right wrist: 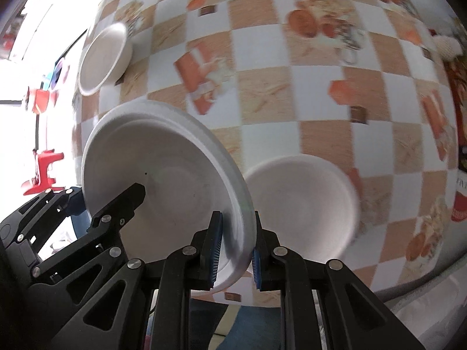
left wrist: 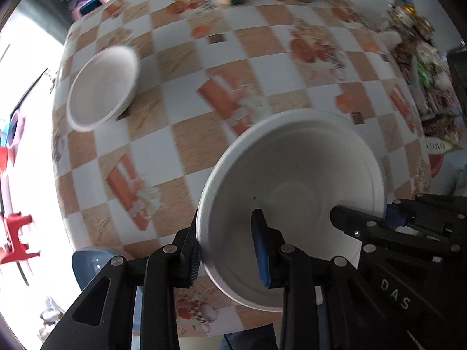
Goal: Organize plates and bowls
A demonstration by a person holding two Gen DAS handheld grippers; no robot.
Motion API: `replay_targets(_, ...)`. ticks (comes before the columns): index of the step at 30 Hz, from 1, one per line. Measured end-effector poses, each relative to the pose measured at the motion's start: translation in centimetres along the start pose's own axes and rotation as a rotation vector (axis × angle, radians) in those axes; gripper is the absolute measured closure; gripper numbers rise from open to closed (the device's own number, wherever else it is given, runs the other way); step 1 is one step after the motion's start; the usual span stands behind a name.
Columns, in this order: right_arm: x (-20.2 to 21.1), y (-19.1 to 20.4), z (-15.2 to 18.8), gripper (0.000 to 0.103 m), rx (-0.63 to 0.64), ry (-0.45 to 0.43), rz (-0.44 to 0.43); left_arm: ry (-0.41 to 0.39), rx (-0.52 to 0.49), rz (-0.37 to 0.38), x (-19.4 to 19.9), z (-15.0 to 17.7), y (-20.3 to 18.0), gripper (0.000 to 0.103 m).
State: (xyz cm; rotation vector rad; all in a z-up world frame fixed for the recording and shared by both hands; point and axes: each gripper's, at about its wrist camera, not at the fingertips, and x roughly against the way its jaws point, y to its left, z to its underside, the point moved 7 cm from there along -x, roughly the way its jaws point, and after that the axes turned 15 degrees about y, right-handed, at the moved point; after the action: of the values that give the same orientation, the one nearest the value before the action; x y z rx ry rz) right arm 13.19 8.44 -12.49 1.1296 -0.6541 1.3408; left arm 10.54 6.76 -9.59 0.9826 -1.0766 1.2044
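We find both grippers, left gripper (left wrist: 230,250) and right gripper (right wrist: 235,250), clamped on the large bowl's (left wrist: 292,180) rim at nine and three o'clock, sharing its weight.

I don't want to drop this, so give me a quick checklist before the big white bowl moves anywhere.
1. Left gripper clamped on the large bowl rim: ok.
2. Right gripper clamped on the opposite rim: ok.
3. Large bowl lifted off the table: ok, though tilted.
4. Large bowl empty: ok.
5. Near small bowl free to receive or be stacked: ok, empty.
6. Far small bowl out of the way: ok.
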Motion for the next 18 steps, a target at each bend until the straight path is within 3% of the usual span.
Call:
replay_targets(15, -0.3, -8.7, 3.0, 0.084, -0.146, 0.005, -0.029, 0.068, -0.196, -0.015, -2.6, -0.7, -6.5, 0.067)
replay_targets(18, -1.4, -8.9, 2.3, 0.084, -0.161, 0.012, -0.029, 0.097, -0.212, -0.016, -3.5, -0.8, -7.4, 0.066)
